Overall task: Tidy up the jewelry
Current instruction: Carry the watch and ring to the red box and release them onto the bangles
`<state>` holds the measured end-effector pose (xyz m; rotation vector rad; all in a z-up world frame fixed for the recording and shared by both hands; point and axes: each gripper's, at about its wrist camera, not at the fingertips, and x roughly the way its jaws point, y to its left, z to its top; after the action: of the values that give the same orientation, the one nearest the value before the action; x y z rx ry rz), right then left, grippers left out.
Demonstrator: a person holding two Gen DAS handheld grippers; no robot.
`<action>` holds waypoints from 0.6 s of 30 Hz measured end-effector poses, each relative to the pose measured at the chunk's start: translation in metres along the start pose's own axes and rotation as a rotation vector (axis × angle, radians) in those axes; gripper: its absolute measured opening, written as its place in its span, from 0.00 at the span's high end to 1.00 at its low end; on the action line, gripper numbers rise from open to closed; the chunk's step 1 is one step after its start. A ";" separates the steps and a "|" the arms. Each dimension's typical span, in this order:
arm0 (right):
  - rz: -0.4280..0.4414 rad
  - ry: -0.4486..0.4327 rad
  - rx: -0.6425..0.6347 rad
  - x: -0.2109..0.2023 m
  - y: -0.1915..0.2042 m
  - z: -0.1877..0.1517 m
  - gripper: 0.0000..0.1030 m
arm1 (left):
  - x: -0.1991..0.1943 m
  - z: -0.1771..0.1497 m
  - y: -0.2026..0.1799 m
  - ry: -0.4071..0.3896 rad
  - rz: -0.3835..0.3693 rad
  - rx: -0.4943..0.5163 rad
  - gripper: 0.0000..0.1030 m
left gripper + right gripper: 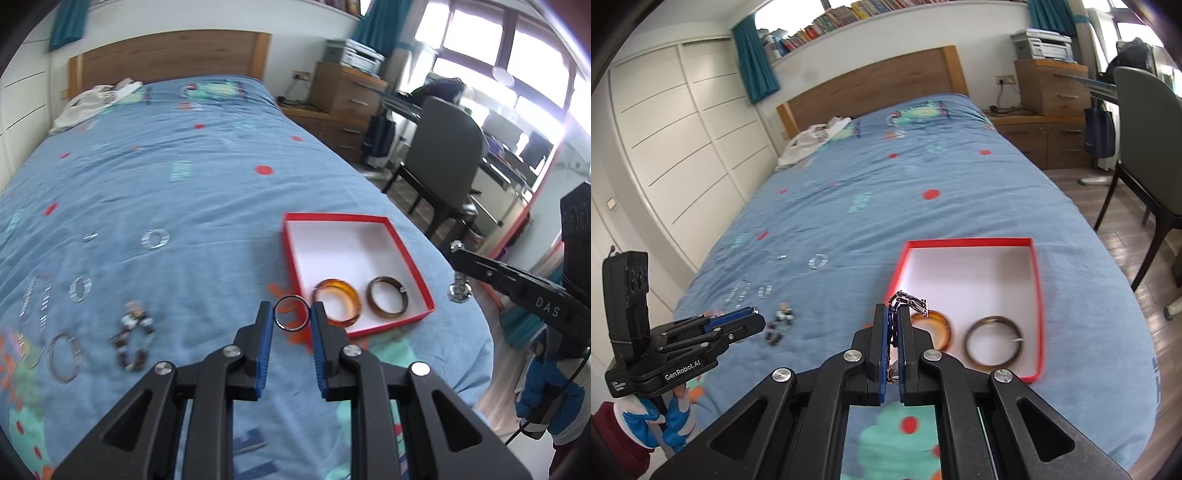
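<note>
1. Left wrist view: we see our left gripper [291,314] low in the centre, its blue pads closed on a thin dark ring [291,314] held above the blue bed cover [207,192]. Just right of it the red box [406,251] lies open on the bed, white inside, with an amber bangle [354,295] and a dark brown bangle [388,297] side by side in its near corner. At lower left of the frame, loose pieces lie on the cover: a beaded bracelet [135,341], a thin silver bangle [63,357], and two striped silver rings [155,239] [80,289] further up. At the right edge the right gripper [458,254] enters, a silvery watch [460,290] hanging from its tip.

2. Right wrist view: our right gripper [894,314] sits at bottom centre, jaws fully closed on the metal band of the watch [910,301], whose links poke out above the fingertips. Behind it, in the right half of the frame, the red box [1038,295] holds the amber bangle [943,326] and the dark brown bangle [993,345]. At lower left we see the left gripper [753,314], held by a blue-gloved hand [670,417]; its jaws cannot be judged from here.
</note>
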<state>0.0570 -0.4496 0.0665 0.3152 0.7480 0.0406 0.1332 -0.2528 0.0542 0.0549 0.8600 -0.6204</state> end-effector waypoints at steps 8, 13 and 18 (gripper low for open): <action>-0.040 0.060 0.048 0.043 -0.053 0.003 0.95 | 0.087 0.014 -0.036 0.092 -0.040 0.050 0.82; -0.055 0.119 0.072 0.075 -0.081 -0.008 0.95 | 0.132 0.014 -0.047 0.147 -0.046 0.059 0.82; -0.056 0.176 0.094 0.102 -0.100 -0.021 0.95 | 0.163 0.008 -0.049 0.188 -0.041 0.058 0.82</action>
<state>0.1099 -0.5238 -0.0452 0.3835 0.9351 -0.0197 0.1924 -0.3752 -0.0485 0.1507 1.0266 -0.6862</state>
